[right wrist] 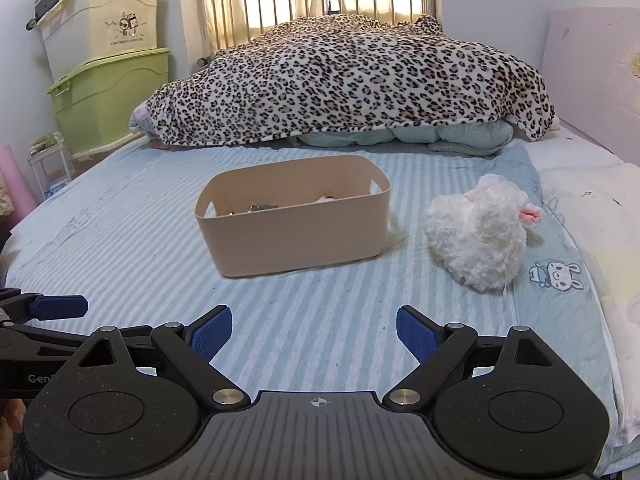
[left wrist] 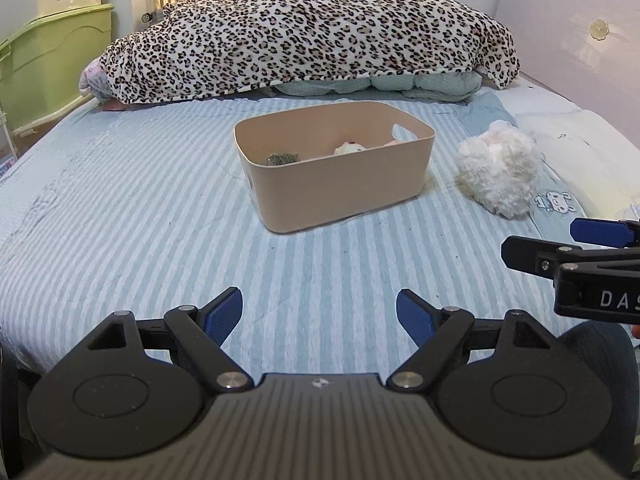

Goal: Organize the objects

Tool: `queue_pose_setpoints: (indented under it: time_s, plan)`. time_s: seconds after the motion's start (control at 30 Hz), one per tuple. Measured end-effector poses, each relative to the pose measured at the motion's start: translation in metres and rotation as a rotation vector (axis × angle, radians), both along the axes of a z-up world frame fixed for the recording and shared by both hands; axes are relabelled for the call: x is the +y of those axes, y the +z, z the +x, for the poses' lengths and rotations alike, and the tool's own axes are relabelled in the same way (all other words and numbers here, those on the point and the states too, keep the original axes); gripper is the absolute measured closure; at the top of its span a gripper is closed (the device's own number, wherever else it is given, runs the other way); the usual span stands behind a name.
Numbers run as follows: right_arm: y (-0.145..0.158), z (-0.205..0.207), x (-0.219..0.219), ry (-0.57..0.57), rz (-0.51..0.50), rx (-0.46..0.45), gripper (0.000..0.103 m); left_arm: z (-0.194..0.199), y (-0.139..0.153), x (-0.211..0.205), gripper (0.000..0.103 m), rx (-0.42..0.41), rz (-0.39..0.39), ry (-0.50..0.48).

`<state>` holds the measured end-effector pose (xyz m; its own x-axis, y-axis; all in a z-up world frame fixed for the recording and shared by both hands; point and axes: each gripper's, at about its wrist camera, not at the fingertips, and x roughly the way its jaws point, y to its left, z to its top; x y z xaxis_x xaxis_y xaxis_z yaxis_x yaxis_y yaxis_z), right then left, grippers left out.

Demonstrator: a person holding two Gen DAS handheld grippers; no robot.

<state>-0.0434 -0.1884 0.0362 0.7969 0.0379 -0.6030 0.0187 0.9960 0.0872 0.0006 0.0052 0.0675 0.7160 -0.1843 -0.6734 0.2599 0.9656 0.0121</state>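
A beige plastic bin (left wrist: 340, 184) (right wrist: 296, 236) stands on the striped bed with a few small items inside, partly hidden by its wall. A white fluffy plush toy (left wrist: 498, 170) (right wrist: 478, 236) lies on the bed to the bin's right. My left gripper (left wrist: 320, 314) is open and empty, low over the bed in front of the bin. My right gripper (right wrist: 314, 330) is open and empty, in front of the bin and plush. The right gripper also shows at the right edge of the left wrist view (left wrist: 576, 248). The left gripper shows at the left edge of the right wrist view (right wrist: 44, 312).
A leopard-print blanket (left wrist: 312, 36) (right wrist: 352, 80) is heaped over bedding at the far end. Green and cream storage boxes (right wrist: 108, 64) stand left of the bed. A pink headboard (left wrist: 576, 36) runs along the right side.
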Motion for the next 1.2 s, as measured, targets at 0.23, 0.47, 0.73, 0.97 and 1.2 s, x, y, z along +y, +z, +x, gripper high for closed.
queue_pose_setpoints:
  time_s: [0.23, 0.47, 0.73, 0.97, 1.2]
  plan:
    - [-0.004, -0.014, -0.006, -0.015, 0.007, 0.01, 0.012, -0.009, 0.002, 0.003, 0.018, 0.018, -0.022, -0.028]
    - [-0.003, -0.02, -0.011, -0.03, 0.005, 0.012, 0.012, -0.02, 0.01, 0.004, 0.018, -0.013, -0.04, -0.029]
    - [-0.001, -0.021, -0.01, -0.015, -0.002, 0.018, 0.012, -0.025, 0.017, 0.003, 0.018, -0.033, -0.04, -0.024]
    - [0.003, -0.023, -0.008, 0.003, 0.004, 0.012, 0.01, -0.023, 0.016, 0.004, 0.018, -0.011, -0.047, -0.02]
    - [0.003, -0.023, -0.008, 0.0, 0.009, 0.017, 0.01, -0.023, 0.017, 0.004, 0.018, -0.015, -0.037, -0.023]
